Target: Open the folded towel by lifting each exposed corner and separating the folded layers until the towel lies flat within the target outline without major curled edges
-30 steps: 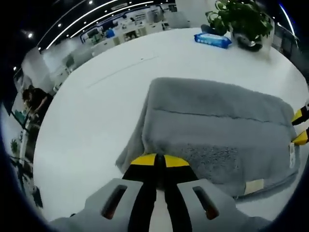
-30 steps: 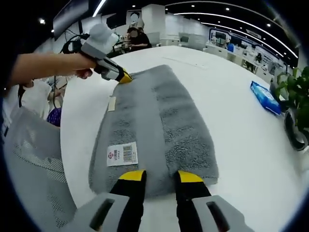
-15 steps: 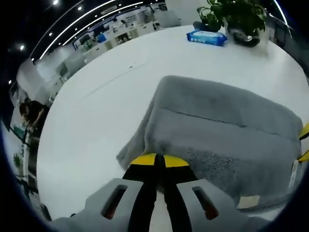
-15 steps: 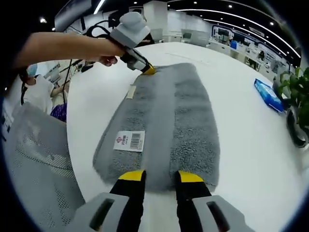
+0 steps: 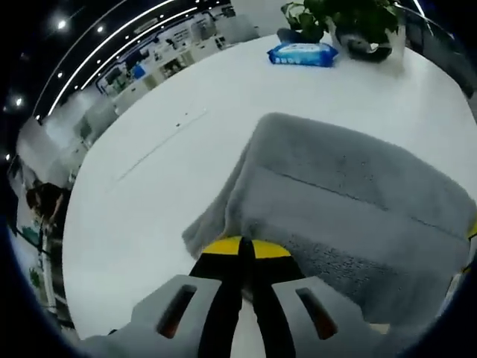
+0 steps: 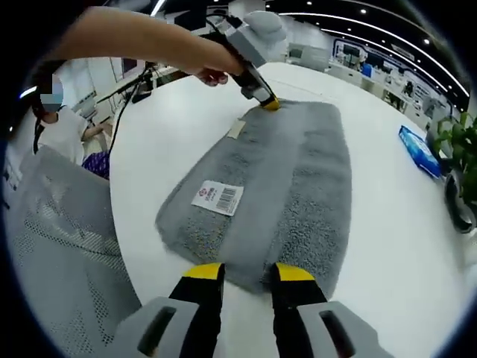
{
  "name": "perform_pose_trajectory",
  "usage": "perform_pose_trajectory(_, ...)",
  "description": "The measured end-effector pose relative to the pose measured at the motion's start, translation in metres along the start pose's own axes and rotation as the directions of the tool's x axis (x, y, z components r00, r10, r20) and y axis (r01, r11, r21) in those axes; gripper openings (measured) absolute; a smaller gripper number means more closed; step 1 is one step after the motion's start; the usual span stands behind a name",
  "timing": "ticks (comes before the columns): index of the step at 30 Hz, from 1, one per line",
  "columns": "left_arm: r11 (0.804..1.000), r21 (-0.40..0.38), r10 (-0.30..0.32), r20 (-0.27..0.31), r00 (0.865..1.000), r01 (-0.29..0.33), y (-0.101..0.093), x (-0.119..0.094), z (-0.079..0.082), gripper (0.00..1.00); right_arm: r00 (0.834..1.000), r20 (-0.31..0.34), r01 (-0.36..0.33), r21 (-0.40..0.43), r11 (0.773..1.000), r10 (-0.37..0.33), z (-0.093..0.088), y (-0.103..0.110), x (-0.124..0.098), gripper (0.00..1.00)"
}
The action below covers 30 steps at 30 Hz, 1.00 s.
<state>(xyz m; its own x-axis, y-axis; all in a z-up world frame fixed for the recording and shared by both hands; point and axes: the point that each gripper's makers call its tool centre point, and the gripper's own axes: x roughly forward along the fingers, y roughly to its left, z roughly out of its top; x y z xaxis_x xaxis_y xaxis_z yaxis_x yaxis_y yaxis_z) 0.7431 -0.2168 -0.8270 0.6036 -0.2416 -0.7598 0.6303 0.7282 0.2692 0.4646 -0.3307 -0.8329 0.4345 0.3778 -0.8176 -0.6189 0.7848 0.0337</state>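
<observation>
A grey folded towel [image 5: 350, 194] lies on the white round table [image 5: 141, 194]. My left gripper [image 5: 240, 245] is shut on its near corner, and that corner is raised a little off the table. In the right gripper view the towel [image 6: 298, 186] runs lengthwise away from me, with a white barcode label [image 6: 218, 198] and a small tag [image 6: 237, 128] on its left layer. At the far end a person's hand [image 6: 212, 67] holds the left gripper [image 6: 267, 103] on that corner. My right gripper [image 6: 246, 270] stands open, its yellow tips over the near short edge.
A blue packet [image 5: 302, 54] and a potted plant [image 5: 350, 19] stand at the table's far side; the right gripper view has this packet [image 6: 419, 149] on the right. A grey mesh chair [image 6: 59, 246] and a seated person [image 6: 56, 127] are left of the table [image 6: 402, 246].
The left gripper, still shut on the far corner, has carried it to the right and farther away in the right gripper view. The towel's far end swung with it.
</observation>
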Motion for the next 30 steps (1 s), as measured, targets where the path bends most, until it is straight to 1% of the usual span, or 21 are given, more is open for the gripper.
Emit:
perform_pose_trajectory(4, 1.000, -0.001, -0.022, 0.009, 1.000, 0.022, -0.005, 0.005, 0.010, 0.01, 1.000, -0.004, 0.006, -0.022, 1.000, -0.006, -0.001, 0.006, 0.001, 0.24)
perform_pose_trajectory(7, 0.999, 0.024, -0.040, 0.011, 0.999, 0.040, -0.010, 0.009, 0.017, 0.01, 1.000, -0.012, 0.007, -0.042, 0.999, -0.008, -0.001, 0.010, 0.001, 0.24)
perform_pose_trajectory(11, 0.997, 0.055, -0.059, 0.009, 0.998, 0.058, -0.015, 0.015, 0.026, 0.01, 1.000, -0.004, -0.005, -0.019, 1.000, 0.005, 0.000, 0.014, 0.001, 0.24)
perform_pose_trajectory(14, 0.991, 0.107, -0.081, 0.002, 0.997, 0.081, -0.021, 0.019, 0.034, 0.01, 1.000, -0.001, -0.021, -0.002, 1.000, 0.021, 0.002, 0.018, 0.001, 0.23)
perform_pose_trajectory(16, 0.989, 0.121, -0.089, 0.003, 0.996, 0.088, -0.024, 0.022, 0.039, 0.01, 1.000, 0.000, -0.029, 0.005, 1.000, 0.029, 0.002, 0.020, 0.002, 0.22)
perform_pose_trajectory(22, 0.987, 0.128, -0.101, 0.012, 0.995, 0.099, -0.030, 0.023, 0.043, 0.01, 0.999, 0.012, -0.048, 0.034, 0.998, 0.048, 0.003, 0.024, 0.002, 0.21)
perform_pose_trajectory(25, 0.987, 0.104, -0.127, 0.031, 0.991, 0.123, -0.033, 0.023, 0.045, 0.01, 0.998, 0.021, -0.057, 0.039, 0.998, 0.056, 0.003, 0.026, 0.002, 0.21)
perform_pose_trajectory(28, 0.985, 0.096, -0.144, 0.032, 0.989, 0.140, -0.032, 0.022, 0.045, 0.01, 0.999, 0.026, -0.047, 0.028, 0.998, 0.046, 0.003, 0.026, 0.002, 0.21)
perform_pose_trajectory(30, 0.983, 0.114, -0.145, 0.032, 0.989, 0.140, -0.032, 0.020, 0.046, 0.01, 0.999, 0.030, -0.035, 0.017, 0.999, 0.035, 0.004, 0.026, 0.002, 0.21)
